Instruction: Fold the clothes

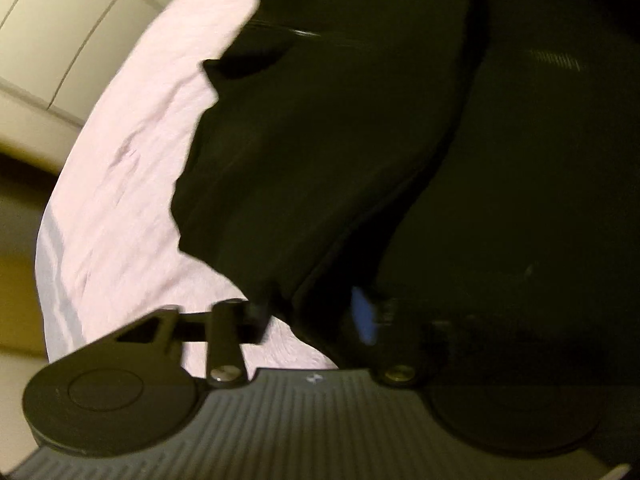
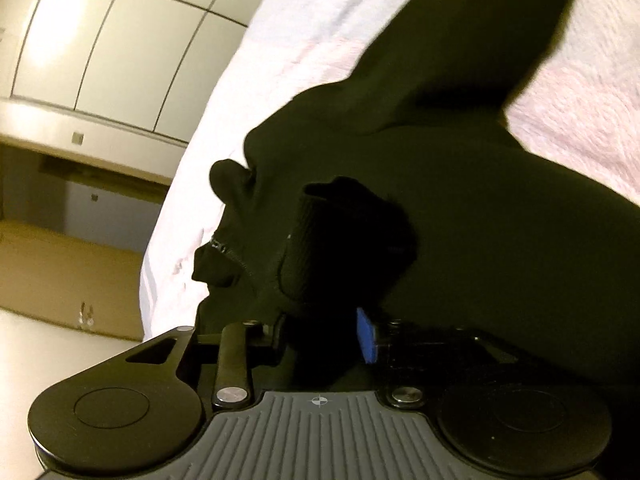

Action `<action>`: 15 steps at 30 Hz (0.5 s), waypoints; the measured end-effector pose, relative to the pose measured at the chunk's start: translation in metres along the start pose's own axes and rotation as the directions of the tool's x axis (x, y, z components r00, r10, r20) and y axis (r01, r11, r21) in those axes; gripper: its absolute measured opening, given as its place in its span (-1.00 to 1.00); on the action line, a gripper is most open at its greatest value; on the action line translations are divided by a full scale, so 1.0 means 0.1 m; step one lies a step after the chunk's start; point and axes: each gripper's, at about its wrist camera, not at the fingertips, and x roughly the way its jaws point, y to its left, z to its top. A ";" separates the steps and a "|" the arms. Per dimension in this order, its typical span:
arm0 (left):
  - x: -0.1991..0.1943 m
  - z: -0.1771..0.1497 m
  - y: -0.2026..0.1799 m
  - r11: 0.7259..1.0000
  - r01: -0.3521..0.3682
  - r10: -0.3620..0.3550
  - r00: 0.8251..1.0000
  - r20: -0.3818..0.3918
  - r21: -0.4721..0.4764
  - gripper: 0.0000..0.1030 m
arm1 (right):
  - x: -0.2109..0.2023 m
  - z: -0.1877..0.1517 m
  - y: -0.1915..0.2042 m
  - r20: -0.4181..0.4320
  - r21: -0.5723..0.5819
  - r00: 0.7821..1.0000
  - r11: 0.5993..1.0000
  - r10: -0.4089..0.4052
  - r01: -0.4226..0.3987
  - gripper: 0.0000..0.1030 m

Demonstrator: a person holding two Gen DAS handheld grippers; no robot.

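Closest to the left wrist camera, the left gripper (image 1: 316, 316) has a fold of a black zip jacket (image 1: 320, 140) lying between its jaws; a blue pad (image 1: 364, 314) shows on one finger, but blur and dark cloth hide whether the pads press, so its grip cannot be told. Closest to the right wrist camera, the right gripper (image 2: 322, 334) has a bunched ribbed cuff (image 2: 344, 240) sitting between its jaws, and there is a visible gap beside its blue pad (image 2: 366, 334), so the jaws look parted rather than clamped. Beyond both grippers the jacket lies spread on a bed covered by a pale pink sheet (image 1: 132, 168), its zipper (image 2: 228, 254) near the edge of the bed and one sleeve (image 2: 472, 28) stretching away across the sheet. Farther off are a tiled wall (image 2: 112, 40) and the floor (image 2: 52, 360). The step in hand appears to be an early fold: the sleeve end seems to have been brought onto the body. The next move likely calls for a firm hold with the left gripper, clearing the right, then carrying one side across evenly.
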 end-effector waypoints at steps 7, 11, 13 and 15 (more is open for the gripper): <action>0.02 -0.21 0.07 0.998 0.041 -0.041 0.999 0.008 0.046 -0.79 | -0.15 0.04 0.12 0.007 0.067 1.000 0.998 0.002 -0.003 0.50; 0.05 -0.23 0.10 0.998 0.052 -0.053 0.998 0.017 0.043 -0.79 | -0.14 0.16 0.26 0.050 0.065 0.999 0.998 -0.011 0.007 0.57; 0.04 -0.22 0.11 0.998 0.059 -0.060 0.998 0.019 0.029 -0.79 | -0.05 0.25 0.32 0.036 0.058 0.994 0.993 -0.102 0.100 0.56; 0.02 -0.22 0.15 0.998 0.061 -0.062 0.998 0.026 0.011 -0.79 | 0.03 0.35 0.42 0.017 0.042 0.982 0.982 -0.187 0.186 -0.16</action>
